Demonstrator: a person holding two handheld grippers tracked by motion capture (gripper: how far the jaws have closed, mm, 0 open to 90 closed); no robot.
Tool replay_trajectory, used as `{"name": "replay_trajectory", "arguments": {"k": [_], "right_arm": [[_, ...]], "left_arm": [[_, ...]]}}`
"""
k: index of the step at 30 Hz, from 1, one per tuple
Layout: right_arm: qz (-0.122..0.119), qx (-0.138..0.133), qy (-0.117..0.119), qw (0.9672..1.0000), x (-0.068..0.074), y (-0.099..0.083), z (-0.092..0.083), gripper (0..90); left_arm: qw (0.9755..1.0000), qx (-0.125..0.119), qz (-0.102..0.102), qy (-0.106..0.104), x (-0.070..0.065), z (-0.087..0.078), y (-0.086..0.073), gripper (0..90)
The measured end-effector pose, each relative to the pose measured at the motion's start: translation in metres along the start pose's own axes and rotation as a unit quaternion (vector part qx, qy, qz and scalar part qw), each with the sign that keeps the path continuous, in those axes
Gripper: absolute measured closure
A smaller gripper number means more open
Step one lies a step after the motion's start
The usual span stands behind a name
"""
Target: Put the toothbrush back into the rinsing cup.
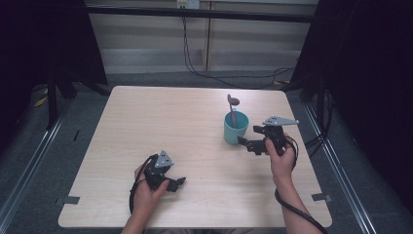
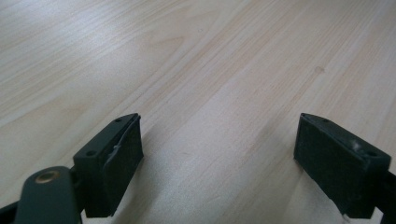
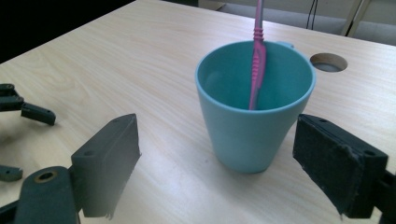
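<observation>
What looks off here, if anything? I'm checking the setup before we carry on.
Nothing stands out. The teal cup stands upright on the table with the pink toothbrush leaning inside it, nothing spilled. The right gripper is open by the cup; the left gripper is open over bare wood.

I'm seeing the pink toothbrush running off the top edge of the right gripper view, so its head is getting cut off there, and its lower end is sitting hidden inside the teal cup. From the high view the brush head is looking too small to tell any detail.
</observation>
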State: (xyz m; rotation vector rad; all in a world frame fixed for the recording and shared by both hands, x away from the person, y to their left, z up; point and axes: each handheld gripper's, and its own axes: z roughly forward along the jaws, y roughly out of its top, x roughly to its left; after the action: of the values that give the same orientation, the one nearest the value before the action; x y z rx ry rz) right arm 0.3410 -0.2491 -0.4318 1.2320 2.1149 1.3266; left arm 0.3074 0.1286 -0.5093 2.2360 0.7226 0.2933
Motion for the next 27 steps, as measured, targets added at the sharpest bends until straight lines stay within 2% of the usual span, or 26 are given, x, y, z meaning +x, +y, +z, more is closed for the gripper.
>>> {"name": "replay_trajectory", "arguments": {"k": [15, 27], "right_arm": [[-0.008, 0.016, 0.006, 0.9998, 0.004, -0.019, -0.008, 14.1], [-0.005, 0.019, 0.009, 0.9998, 0.004, -0.033, -0.017, 14.2]], "left_arm": [[1.0, 0.0, 0.001, 0.0, 0.0, 0.0, 0.0, 15.2], [1.0, 0.0, -0.001, -0.001, 0.0, 0.0, 0.0, 15.2]]}}
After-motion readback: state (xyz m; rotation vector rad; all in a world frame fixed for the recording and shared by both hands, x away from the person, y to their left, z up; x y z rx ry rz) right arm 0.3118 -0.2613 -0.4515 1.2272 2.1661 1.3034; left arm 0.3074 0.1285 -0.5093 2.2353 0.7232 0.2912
